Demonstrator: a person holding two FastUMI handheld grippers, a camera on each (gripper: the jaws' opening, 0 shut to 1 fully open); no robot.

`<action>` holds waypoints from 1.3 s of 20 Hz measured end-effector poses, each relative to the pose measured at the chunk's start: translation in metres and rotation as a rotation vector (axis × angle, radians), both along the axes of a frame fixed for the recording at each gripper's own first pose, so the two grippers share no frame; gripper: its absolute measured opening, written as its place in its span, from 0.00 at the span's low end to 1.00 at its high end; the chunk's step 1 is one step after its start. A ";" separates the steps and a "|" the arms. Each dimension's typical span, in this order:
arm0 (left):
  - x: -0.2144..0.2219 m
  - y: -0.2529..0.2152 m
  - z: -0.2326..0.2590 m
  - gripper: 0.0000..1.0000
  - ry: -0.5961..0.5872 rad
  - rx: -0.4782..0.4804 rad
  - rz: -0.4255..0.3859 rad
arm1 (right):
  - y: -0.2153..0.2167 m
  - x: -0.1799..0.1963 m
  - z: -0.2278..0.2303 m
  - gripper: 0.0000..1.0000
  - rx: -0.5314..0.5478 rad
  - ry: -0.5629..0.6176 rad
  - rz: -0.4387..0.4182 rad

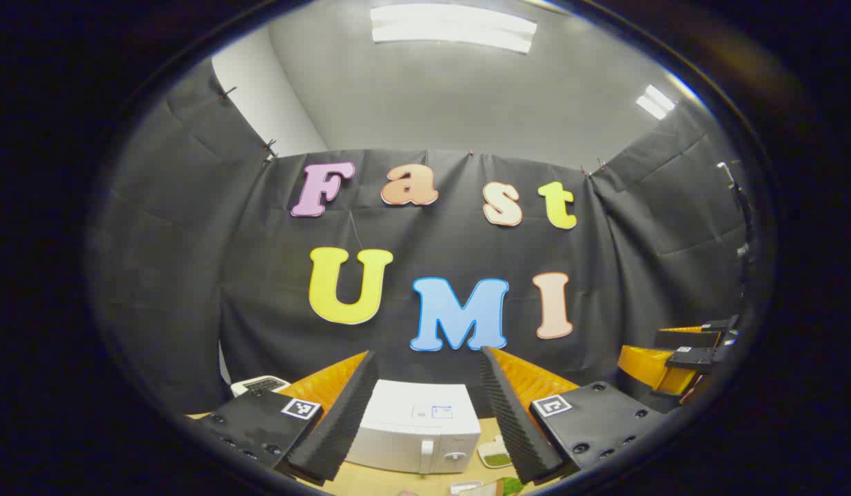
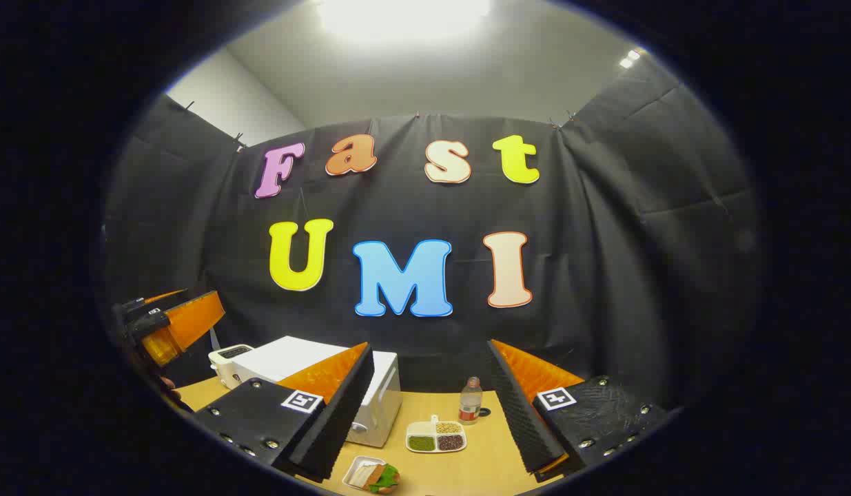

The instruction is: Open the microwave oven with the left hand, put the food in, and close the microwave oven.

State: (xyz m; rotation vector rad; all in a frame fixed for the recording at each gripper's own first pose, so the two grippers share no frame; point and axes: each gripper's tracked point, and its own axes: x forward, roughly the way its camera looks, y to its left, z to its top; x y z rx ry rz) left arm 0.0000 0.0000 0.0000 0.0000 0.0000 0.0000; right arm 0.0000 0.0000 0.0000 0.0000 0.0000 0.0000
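A white microwave oven [image 1: 417, 427] stands on the wooden table with its door closed, straight ahead between the fingers of my left gripper [image 1: 425, 417], which is open and holds nothing. In the right gripper view the microwave oven [image 2: 380, 399] is at the left, partly behind a finger. The food, a sandwich with green leaves in a small white tray [image 2: 373, 475], lies on the table near the front. My right gripper [image 2: 425, 417] is open and empty, above the table. The other gripper [image 2: 167, 324] shows at the far left.
A divided white dish [image 2: 435, 437] with green, tan and dark fillings sits mid-table, with a small bottle [image 2: 470, 401] behind it. A white toaster [image 2: 227, 358] stands left of the microwave. The black cloth wall closes the back of the table [image 2: 487, 455].
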 end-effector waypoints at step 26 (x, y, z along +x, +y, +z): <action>0.033 0.030 -0.078 0.96 0.144 -0.009 -0.161 | 0.054 0.014 -0.026 0.97 0.045 0.018 -0.074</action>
